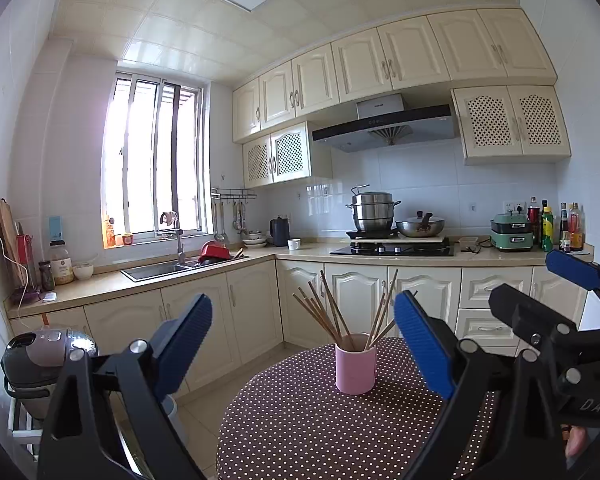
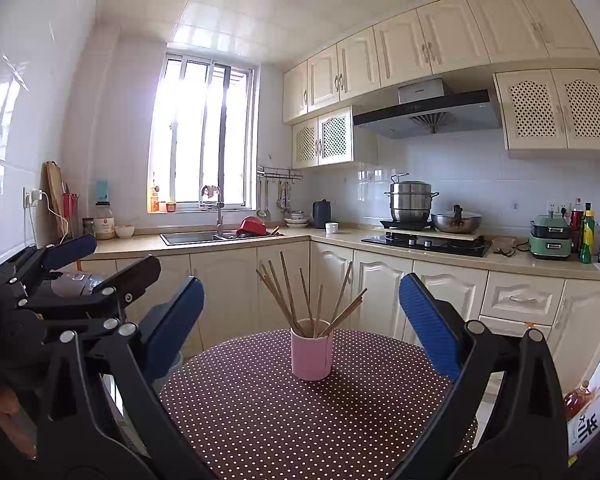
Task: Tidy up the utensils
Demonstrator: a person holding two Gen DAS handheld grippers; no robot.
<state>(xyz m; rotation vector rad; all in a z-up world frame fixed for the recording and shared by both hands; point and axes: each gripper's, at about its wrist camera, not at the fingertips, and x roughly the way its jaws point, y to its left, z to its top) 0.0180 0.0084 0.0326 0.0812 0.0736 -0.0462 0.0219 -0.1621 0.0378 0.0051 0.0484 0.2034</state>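
Kitchen daylight pours in from the window, cream cabinets all round, and up front a round counter [image 2: 284, 420] in a brown polka-dot cloth. Left gripper [image 1: 304, 344] hangs above the near edge with its blue pads spread wide, nothing between them, touching nothing. Right gripper [image 2: 302, 328] matches it: wide apart, empty, clear of the cloth. Each one shows at the edge of the other's view, so they sit side by side.

Out past the fingertips stands the pink cup [image 2: 311, 354], upright near the middle of the counter, and the wooden chopsticks [image 2: 300, 300] are all in it, tips down, fanned against the rim. No loose utensil shows on the cloth in either view. So the sticks already sit gathered in their holder; that fits a tidy finish, and it fits equally a bundle waiting to be taken out and sorted. One moment won't settle which.

Handling, as I judge it: those sticks look light, stiff and thin, smooth enough to roll or slip between pads. Best pinched on the upper shaft, well above the rim, one or a pair at a time. The cup looks light too, and tugging a leaning stick sideways could tip it.
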